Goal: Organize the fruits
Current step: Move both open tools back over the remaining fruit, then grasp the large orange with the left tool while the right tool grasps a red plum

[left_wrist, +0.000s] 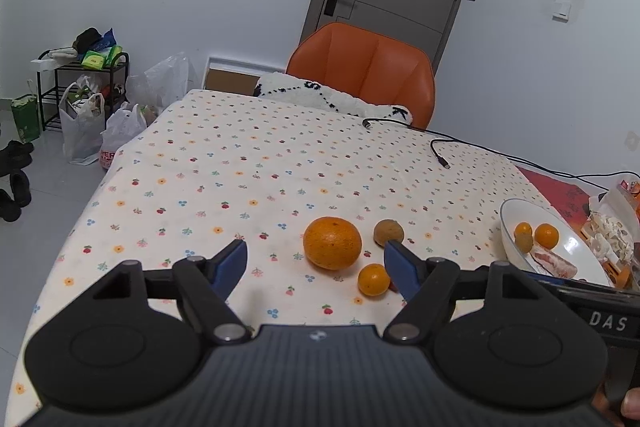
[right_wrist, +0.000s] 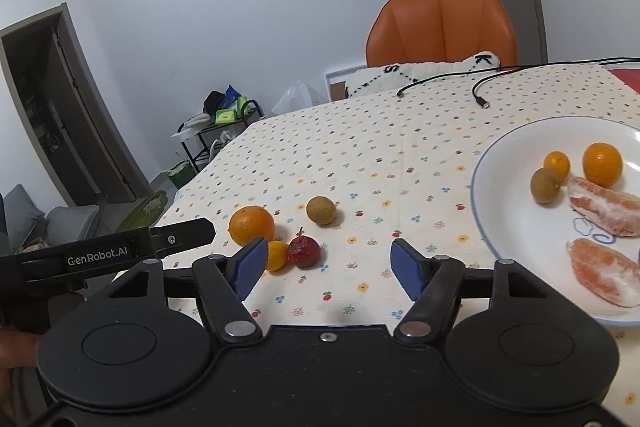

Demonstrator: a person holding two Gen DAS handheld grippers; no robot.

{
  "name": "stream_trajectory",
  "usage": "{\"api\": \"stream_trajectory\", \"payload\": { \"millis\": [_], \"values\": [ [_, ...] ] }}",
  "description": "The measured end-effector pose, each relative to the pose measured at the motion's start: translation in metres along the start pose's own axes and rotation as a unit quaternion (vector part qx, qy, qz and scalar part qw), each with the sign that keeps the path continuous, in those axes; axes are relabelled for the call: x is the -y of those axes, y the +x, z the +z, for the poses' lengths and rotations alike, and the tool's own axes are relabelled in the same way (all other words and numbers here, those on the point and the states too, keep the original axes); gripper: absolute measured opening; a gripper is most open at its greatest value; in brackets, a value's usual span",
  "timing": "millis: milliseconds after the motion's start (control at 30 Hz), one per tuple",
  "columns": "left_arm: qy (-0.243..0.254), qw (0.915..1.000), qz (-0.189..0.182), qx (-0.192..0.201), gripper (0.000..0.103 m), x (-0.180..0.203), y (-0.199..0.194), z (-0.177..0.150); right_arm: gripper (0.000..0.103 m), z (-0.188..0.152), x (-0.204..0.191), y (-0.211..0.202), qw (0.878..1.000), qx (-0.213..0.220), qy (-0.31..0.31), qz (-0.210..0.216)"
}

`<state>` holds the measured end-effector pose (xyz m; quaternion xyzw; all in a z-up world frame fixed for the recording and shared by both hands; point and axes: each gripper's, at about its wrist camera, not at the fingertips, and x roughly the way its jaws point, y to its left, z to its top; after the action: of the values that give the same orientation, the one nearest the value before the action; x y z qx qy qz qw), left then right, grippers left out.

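Fruit still loose on the tablecloth (left_wrist: 240, 167)! In the left wrist view the left gripper (left_wrist: 314, 265) hangs wide apart, holding nothing, with the big orange (left_wrist: 332, 243) just beyond its fingers, the small orange (left_wrist: 373, 279) beside the right finger, and the brown fruit (left_wrist: 389, 232) farther back. The plate (left_wrist: 510, 227) waits far right, partly filled.

In the right wrist view the right gripper (right_wrist: 330, 265) is spread wide too, empty over bare cloth. The red fruit (right_wrist: 304, 250) lies near-left. Gathering looks midway; next move calls for closing on one loose fruit and carrying it right to the plate.
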<state>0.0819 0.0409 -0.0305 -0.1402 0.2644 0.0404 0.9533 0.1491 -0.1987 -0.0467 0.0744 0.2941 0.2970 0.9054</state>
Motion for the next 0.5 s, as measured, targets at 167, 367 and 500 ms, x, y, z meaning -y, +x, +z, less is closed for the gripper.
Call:
{"api": "stream_trajectory", "payload": {
  "millis": [167, 367, 500],
  "values": [
    [-0.001, 1.0, -0.003, -0.005, 0.068, -0.004, 0.006, -0.001, 0.06, -0.001, -0.003, 0.011, 1.0, -0.009, 0.001, -0.002],
    [-0.007, 0.9999, -0.007, -0.012, 0.063, -0.007, 0.017, 0.001, 0.056, -0.002, -0.005, 0.024, 1.0, -0.021, -0.003, 0.002],
    [-0.01, 0.9997, -0.012, -0.016, 0.061, -0.008, 0.024, 0.002, 0.051, -0.003, -0.006, 0.032, 1.0, -0.03, -0.003, 0.006]
  ]
}}
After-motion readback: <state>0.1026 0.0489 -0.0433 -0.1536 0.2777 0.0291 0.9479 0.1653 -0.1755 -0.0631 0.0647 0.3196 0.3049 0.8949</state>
